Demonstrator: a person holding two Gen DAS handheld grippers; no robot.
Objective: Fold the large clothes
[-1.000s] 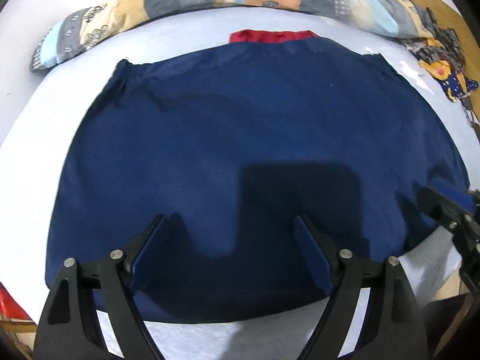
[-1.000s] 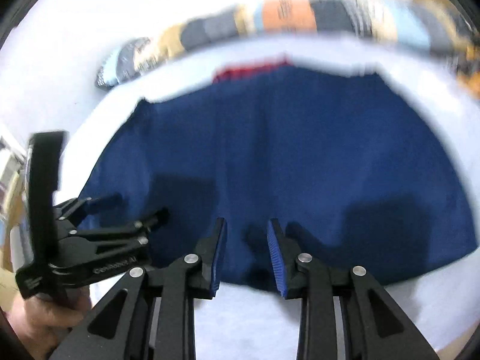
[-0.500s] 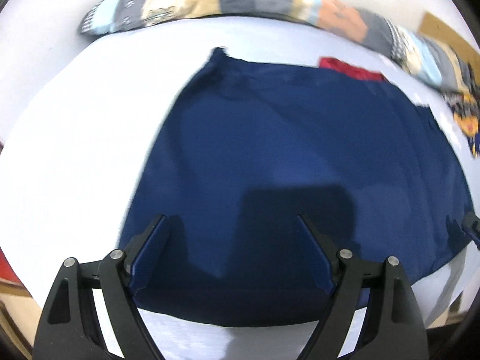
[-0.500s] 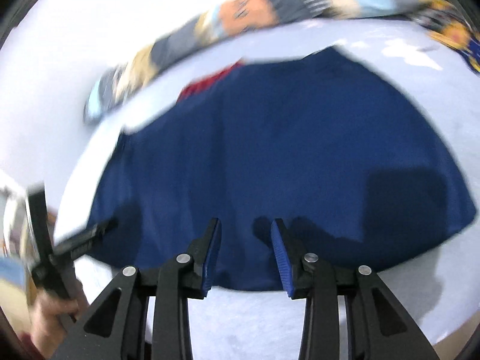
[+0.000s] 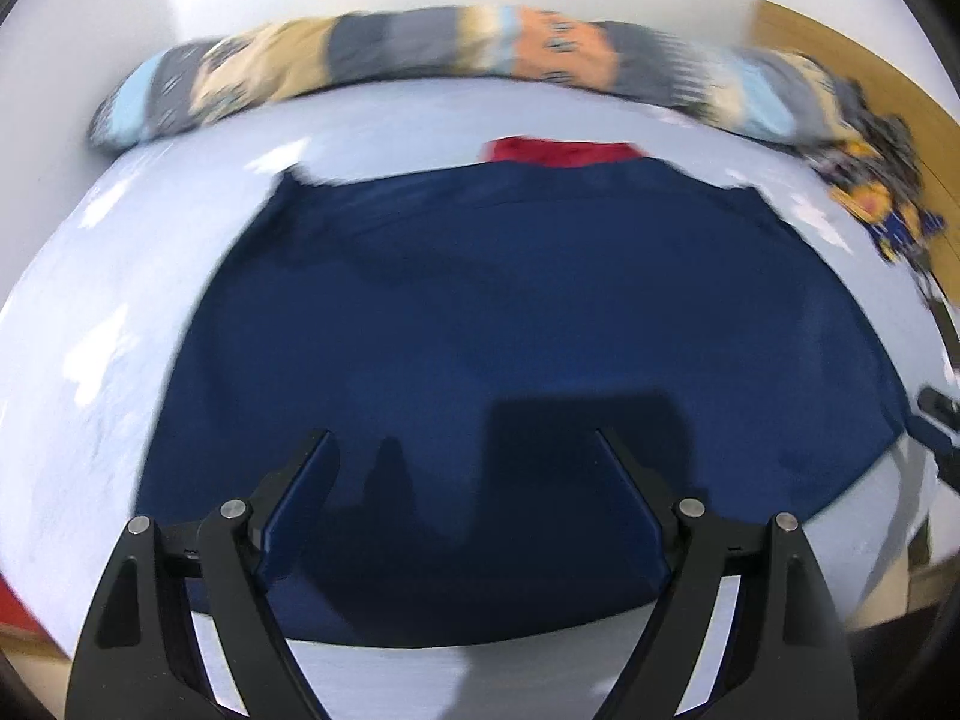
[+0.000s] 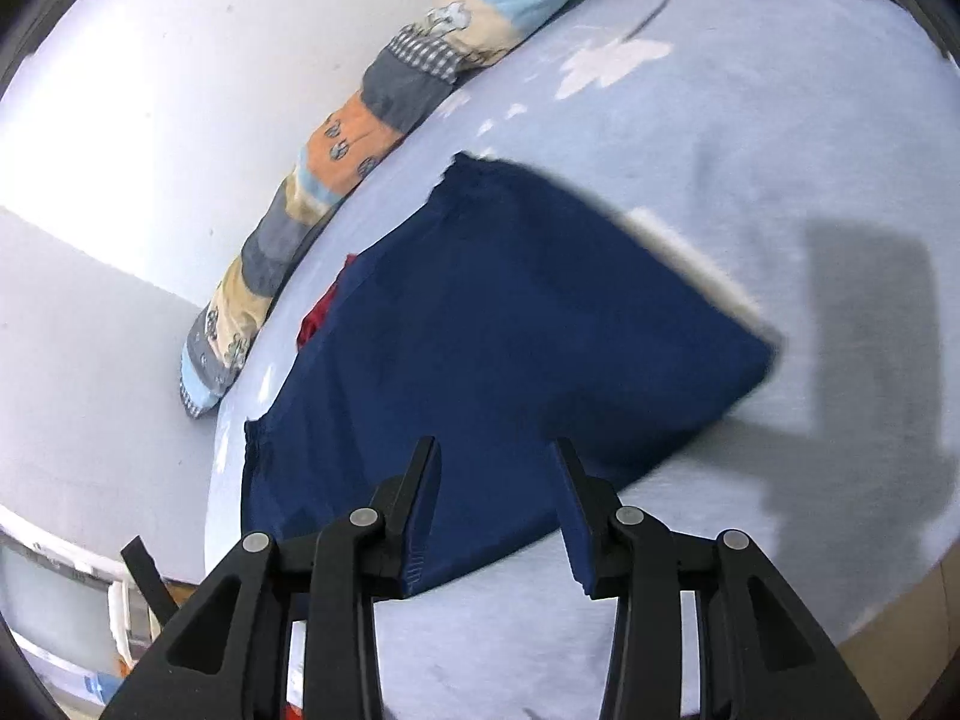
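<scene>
A large navy blue garment [image 5: 510,312] lies spread flat on the pale blue bed sheet [image 5: 120,330]. A strip of red cloth [image 5: 561,151] peeks out at its far edge. My left gripper [image 5: 462,433] hovers over the garment's near edge, open wide, with nothing between its fingers. In the right wrist view the picture is tilted and the garment [image 6: 510,312] runs diagonally. My right gripper [image 6: 495,443] stands over its near hem with the jaws partly apart and no cloth pinched. The right gripper's tip [image 5: 939,414] shows at the right rim of the left wrist view.
A long patchwork bolster [image 5: 480,54] lies along the wall behind the garment. A crumpled patterned cloth [image 5: 882,204] sits at the far right by a wooden board [image 5: 840,54]. Bare sheet [image 6: 720,120] lies right of the garment. A white box [image 6: 54,600] stands beside the bed.
My right gripper slid along the near hem toward the garment's right corner, rolled so its view tilts, and its jaws widened a little. The left gripper swung left and back, still open.
</scene>
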